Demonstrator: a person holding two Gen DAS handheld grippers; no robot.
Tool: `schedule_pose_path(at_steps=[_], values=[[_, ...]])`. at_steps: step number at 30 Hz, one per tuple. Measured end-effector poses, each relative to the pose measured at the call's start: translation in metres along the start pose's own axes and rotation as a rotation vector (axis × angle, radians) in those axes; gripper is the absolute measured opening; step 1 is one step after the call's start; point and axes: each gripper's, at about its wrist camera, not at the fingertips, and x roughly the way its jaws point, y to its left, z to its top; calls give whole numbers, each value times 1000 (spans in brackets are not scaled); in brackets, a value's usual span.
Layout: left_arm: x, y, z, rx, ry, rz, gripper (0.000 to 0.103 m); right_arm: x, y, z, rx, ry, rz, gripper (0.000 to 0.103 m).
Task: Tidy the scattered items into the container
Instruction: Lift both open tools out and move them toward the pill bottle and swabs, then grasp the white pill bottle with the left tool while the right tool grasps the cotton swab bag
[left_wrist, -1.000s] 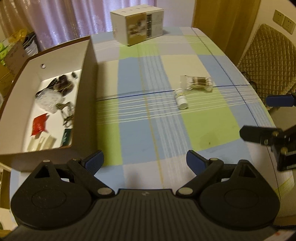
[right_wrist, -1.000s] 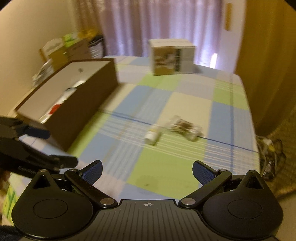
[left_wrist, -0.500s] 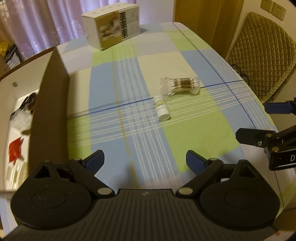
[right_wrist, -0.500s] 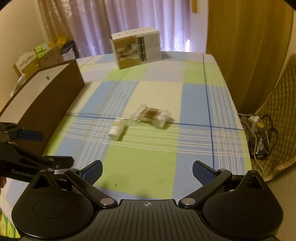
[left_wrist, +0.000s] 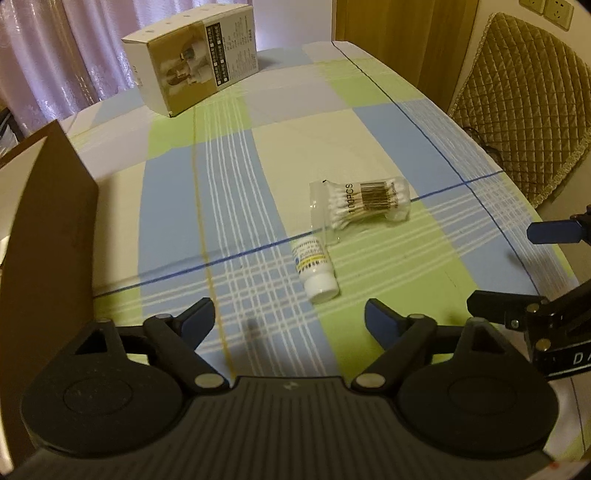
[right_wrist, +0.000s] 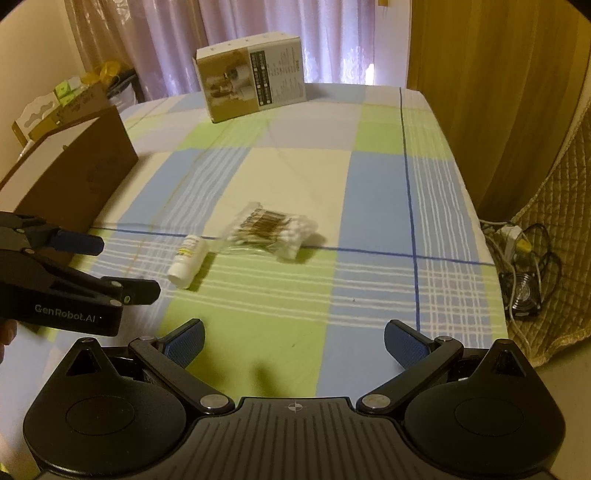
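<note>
A small white bottle (left_wrist: 315, 268) lies on its side on the checked tablecloth, cap toward me. Just beyond it rests a clear bag of cotton swabs (left_wrist: 364, 203). The brown cardboard container (left_wrist: 44, 236) stands at the left, its inside hidden from here. My left gripper (left_wrist: 290, 319) hovers open just short of the bottle, nothing between its fingers. In the right wrist view the bottle (right_wrist: 187, 261) and swab bag (right_wrist: 271, 230) lie ahead, left of centre. My right gripper (right_wrist: 293, 343) is open and empty. The left gripper (right_wrist: 122, 267) shows at that view's left edge.
A large printed carton (left_wrist: 192, 70) stands at the table's far end. A quilted chair (left_wrist: 524, 118) sits off the right edge, with cables and a small fan (right_wrist: 524, 291) on the floor. Curtains hang behind. Boxes (right_wrist: 62, 107) are stacked beyond the container.
My left gripper swung right, away from the container's open top, and closed in on the bottle. The right gripper's view also turned and drew nearer the items. Both stayed open.
</note>
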Motion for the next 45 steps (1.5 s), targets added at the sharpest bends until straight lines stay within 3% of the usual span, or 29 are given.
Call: schedule_pose_path(at_steps=[10,13,15,17,20,32,38,41,45], values=[[39,4,14,-33,23,-59,63,26,-17,18,-2,20,-2,101],[47,6,17,-38,28,-70,52,31,-20,21,-6,22,2,101],[53,8,18,-43,34,-73,35,35,-21,23,-10,24,4,101],[54,11,19,-52,23,-77,34,37,-22,25,-16,23,10,101],[55,15,19,-49,12,-72,22,42,-21,28,-27,19,22,101],[50,61,13,-158,32,34,22,72,0,51,-184,-25,88,100],[45,68,5,-174,43,34,22,104,18,58,-382,19,120,72],[41,68,0,-177,46,34,22,108,18,57,-401,46,145,39],[36,67,-7,-184,51,25,22,101,17,52,-325,98,120,31]])
